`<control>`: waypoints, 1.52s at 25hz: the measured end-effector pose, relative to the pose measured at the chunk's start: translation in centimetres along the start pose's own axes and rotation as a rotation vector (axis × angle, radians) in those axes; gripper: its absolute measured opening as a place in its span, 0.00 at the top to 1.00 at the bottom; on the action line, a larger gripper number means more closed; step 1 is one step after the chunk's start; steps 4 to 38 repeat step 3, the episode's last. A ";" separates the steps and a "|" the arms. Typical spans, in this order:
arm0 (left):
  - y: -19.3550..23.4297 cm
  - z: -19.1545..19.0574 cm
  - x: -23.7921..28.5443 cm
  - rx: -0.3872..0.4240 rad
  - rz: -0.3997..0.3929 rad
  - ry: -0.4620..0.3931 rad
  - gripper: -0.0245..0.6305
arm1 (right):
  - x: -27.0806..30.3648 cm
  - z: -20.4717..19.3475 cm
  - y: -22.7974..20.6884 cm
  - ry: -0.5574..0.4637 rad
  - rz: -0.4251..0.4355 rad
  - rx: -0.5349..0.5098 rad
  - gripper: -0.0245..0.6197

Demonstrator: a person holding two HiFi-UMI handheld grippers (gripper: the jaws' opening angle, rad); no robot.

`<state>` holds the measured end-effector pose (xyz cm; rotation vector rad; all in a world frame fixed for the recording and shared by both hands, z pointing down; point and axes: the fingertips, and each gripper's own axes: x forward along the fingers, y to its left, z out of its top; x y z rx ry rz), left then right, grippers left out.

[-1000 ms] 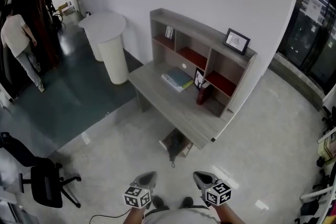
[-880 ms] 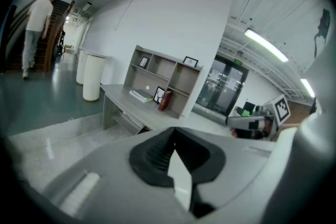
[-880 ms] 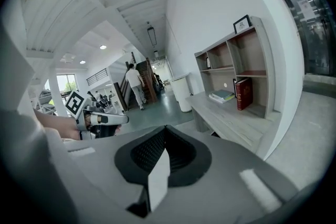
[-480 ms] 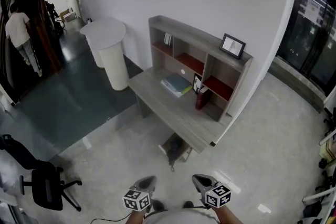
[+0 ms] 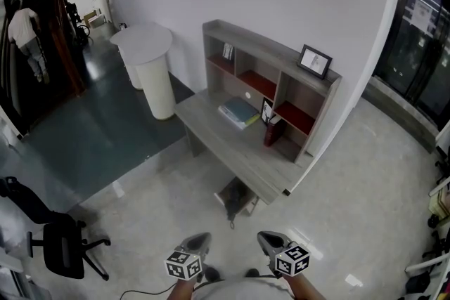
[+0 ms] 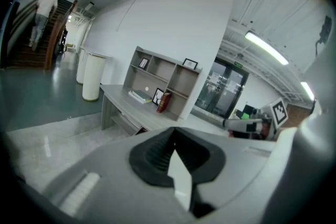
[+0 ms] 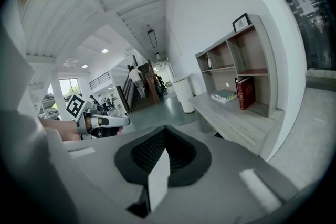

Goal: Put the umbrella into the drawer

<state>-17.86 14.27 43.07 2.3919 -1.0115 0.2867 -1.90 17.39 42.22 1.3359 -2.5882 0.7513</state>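
Note:
No umbrella shows clearly in any view. Across the floor stands a grey desk point(image 5: 225, 151) with a shelf unit on top. Under its near edge sits a low drawer-like box point(image 5: 235, 197) with something dark in it; I cannot tell what that is. My left gripper point(image 5: 197, 242) and right gripper point(image 5: 269, 242) hang side by side at the bottom of the head view, well short of the desk. The left gripper point(image 6: 175, 128) is shut and empty. The right gripper point(image 7: 165, 127) is also shut with nothing in it. Each gripper view shows the desk point(image 6: 131, 107) point(image 7: 231, 118) far ahead.
On the desk are a red book point(image 5: 271, 130) and stacked books point(image 5: 238, 111); a picture frame point(image 5: 315, 60) tops the shelves. A white round pillar table point(image 5: 149, 63) stands left of the desk, a black office chair point(image 5: 53, 242) near left. A person point(image 5: 24, 31) is far off by the stairs.
The distant person at the far left has moved further away and up the stairs. The view has shifted slightly. Both grippers stay where they were, still shut.

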 end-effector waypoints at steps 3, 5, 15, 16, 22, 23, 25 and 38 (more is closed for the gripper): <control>-0.1 0.1 0.2 0.003 -0.003 0.001 0.96 | 0.1 0.1 -0.1 0.001 0.002 0.001 0.95; -0.1 0.1 0.2 0.003 -0.003 0.001 0.96 | 0.1 0.1 -0.1 0.001 0.002 0.001 0.95; -0.1 0.1 0.2 0.003 -0.003 0.001 0.96 | 0.1 0.1 -0.1 0.001 0.002 0.001 0.95; -0.1 0.1 0.2 0.003 -0.003 0.001 0.96 | 0.1 0.1 -0.1 0.001 0.002 0.001 0.95; -0.1 0.1 0.2 0.003 -0.003 0.001 0.96 | 0.1 0.1 -0.1 0.001 0.002 0.001 0.95; -0.1 0.1 0.2 0.003 -0.003 0.001 0.96 | 0.1 0.1 -0.1 0.001 0.002 0.001 0.95; -0.1 0.1 0.2 0.003 -0.003 0.001 0.96 | 0.1 0.1 -0.1 0.001 0.002 0.001 0.95; -0.1 0.1 0.2 0.003 -0.003 0.001 0.96 | 0.1 0.1 -0.1 0.001 0.002 0.001 0.95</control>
